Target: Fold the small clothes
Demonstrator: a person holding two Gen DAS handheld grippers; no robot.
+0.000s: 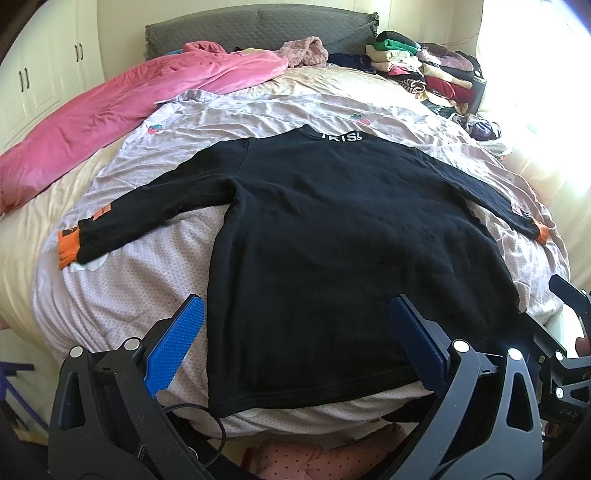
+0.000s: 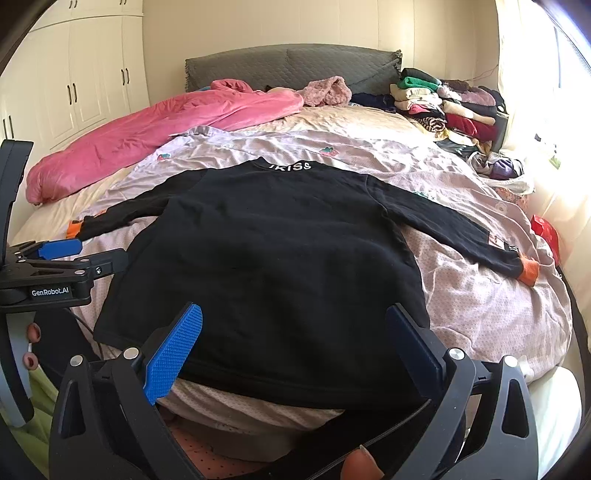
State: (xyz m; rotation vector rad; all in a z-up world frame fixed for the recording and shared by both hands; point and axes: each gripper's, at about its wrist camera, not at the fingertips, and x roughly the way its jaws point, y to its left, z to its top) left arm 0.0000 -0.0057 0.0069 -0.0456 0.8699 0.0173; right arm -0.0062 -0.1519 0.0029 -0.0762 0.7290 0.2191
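Note:
A small black long-sleeved top (image 1: 332, 236) lies flat on the bed, back up, collar with white letters at the far end, both sleeves spread out with orange cuffs (image 1: 68, 245). It also shows in the right wrist view (image 2: 273, 258). My left gripper (image 1: 295, 332) is open and empty over the top's near hem, left of its middle. My right gripper (image 2: 295, 339) is open and empty over the hem's right part. The left gripper also shows at the left of the right wrist view (image 2: 59, 251).
The top rests on a pale lilac quilt (image 1: 140, 295) on the bed. A pink duvet (image 1: 110, 110) lies at the far left. Stacks of folded clothes (image 1: 417, 70) stand at the far right by the grey headboard (image 1: 258, 26). A red box (image 2: 545, 229) sits at the right edge.

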